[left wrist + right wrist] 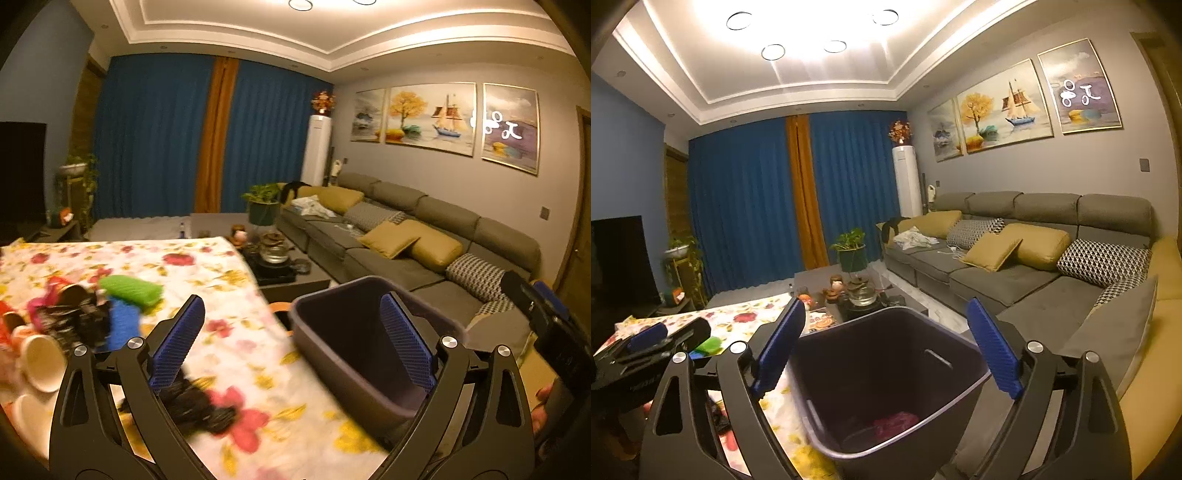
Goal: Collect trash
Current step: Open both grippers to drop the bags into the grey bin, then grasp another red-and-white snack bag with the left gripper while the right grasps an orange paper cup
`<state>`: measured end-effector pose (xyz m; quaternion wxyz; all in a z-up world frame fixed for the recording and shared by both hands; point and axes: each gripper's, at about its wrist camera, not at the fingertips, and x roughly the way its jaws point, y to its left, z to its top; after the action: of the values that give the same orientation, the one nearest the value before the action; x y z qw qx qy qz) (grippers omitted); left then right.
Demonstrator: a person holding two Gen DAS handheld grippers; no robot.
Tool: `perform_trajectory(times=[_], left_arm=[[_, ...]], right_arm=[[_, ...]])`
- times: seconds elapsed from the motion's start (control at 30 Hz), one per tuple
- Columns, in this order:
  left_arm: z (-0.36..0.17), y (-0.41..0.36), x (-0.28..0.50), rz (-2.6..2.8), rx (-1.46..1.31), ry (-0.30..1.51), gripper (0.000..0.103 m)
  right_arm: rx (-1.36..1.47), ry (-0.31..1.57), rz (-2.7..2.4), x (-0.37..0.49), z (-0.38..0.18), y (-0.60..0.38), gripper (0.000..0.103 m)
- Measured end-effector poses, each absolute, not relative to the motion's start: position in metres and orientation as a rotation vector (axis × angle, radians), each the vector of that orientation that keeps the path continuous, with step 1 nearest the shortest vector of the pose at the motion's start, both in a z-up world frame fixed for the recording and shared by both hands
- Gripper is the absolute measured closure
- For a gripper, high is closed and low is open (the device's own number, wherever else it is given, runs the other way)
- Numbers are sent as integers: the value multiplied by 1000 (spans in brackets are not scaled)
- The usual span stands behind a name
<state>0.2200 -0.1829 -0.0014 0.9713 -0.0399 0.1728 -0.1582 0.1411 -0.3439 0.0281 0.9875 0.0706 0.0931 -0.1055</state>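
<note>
My left gripper (291,343) stands released, nothing between its blue pads; my right gripper (886,347) is likewise spread wide and empty. The dark plastic bin (886,376) sits directly ahead of my right tongs, open-topped, with some pinkish waste at its bottom. It stands at the edge of the table, whose floral cloth (221,295) fills the surface ahead and left of my left tongs. On that cloth, left of my left tongs, lie a green item (131,290), paper cups (40,363) and blurred dark wrappers. Beyond both tongs: a grey sofa (1015,266) with yellow cushions, blue curtains (746,206), a low tea table (280,269).
</note>
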Motion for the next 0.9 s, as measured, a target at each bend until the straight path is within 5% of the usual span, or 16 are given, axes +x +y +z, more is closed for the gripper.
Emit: perform_trajectory(times=[0.9], left_arm=[[-12, 60, 76, 217, -119, 289, 9]], right_arm=[[29, 300, 256, 129, -13, -120, 16]])
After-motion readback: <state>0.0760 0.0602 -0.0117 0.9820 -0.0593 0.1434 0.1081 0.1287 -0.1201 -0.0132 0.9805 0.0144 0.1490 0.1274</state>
